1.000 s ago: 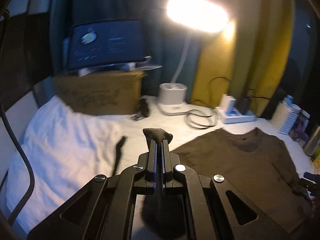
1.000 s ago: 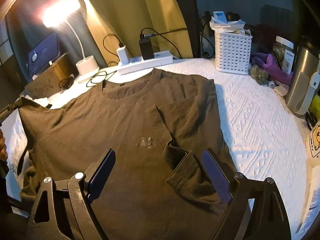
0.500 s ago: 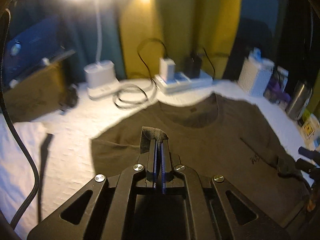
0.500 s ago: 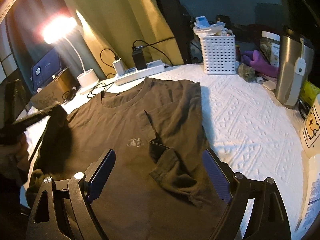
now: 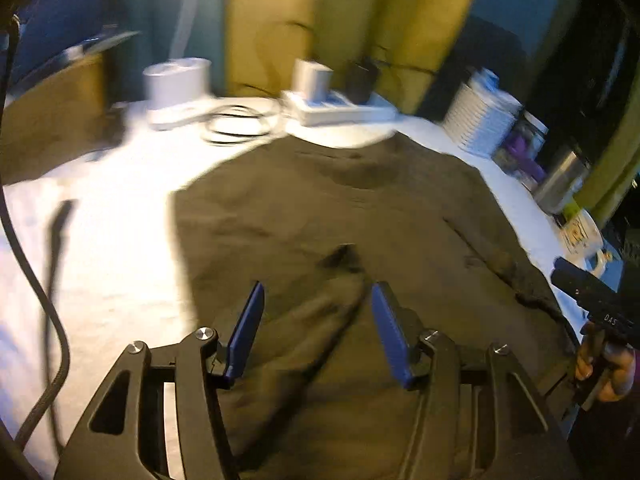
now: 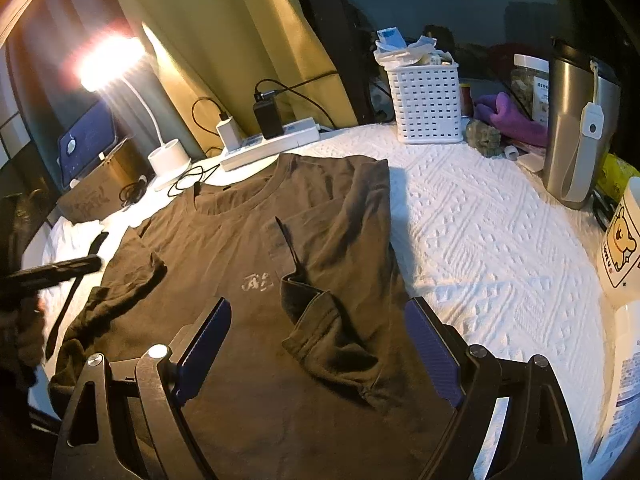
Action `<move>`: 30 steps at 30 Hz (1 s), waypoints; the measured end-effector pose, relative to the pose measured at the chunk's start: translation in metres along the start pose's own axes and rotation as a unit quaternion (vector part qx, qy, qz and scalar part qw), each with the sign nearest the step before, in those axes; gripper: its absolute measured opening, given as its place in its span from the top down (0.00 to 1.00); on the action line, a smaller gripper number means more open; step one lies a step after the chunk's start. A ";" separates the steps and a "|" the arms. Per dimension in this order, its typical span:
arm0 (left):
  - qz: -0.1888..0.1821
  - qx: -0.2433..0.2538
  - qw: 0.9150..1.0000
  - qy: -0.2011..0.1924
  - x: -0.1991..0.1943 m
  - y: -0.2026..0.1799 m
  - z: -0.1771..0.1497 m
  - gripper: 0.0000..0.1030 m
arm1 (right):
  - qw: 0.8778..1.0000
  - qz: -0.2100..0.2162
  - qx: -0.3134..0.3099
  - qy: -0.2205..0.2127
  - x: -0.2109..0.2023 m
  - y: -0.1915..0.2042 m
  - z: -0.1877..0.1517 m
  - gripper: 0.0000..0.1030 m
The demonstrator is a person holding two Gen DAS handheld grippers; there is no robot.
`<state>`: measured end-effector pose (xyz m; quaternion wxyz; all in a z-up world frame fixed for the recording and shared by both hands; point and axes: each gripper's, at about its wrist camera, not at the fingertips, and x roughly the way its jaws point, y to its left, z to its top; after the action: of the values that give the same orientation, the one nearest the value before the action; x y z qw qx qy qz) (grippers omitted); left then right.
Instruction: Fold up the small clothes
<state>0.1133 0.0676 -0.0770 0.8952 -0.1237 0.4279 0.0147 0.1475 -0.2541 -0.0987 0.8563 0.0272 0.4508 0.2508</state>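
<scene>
A white plastic basket (image 6: 426,106) with a grid of slots stood at the table's one o'clock edge, stuffed with crumpled wrappers and packets. Just right of it sat a clear jar (image 6: 530,80) with a white lid — its contents too dim to tell — and a tall brushed-steel flask (image 6: 576,128).

The shirt (image 6: 248,264), dark olive cotton and soft with creases, lay flat on a white cloth (image 6: 480,240) quilted in raised diamonds, collar toward twelve o'clock. Its right sleeve (image 6: 336,320) was folded in over the chest beside a small pale print, and its left sleeve (image 5: 304,332) lay in a loose ridge across the body.

The left gripper (image 5: 318,300) had just been opening; its blue pads stood apart over that ridge, the fabric between them but not pinched. The right gripper (image 6: 318,324) hung spread wide above the hem, gripping nothing.

A white power strip (image 6: 272,144) with two chargers lay at eleven o'clock, beside a glaring lamp (image 6: 108,60).
</scene>
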 end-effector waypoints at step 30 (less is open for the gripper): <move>-0.067 0.069 0.995 0.011 0.001 -0.010 -0.052 0.85 | 1.000 -0.020 -0.012 0.021 -0.009 0.025 -0.022 0.13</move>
<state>0.0755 0.0454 -0.1075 0.8958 -0.0903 0.4284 -0.0760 0.1156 -0.2405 -0.0981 0.8517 0.0031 0.4659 0.2398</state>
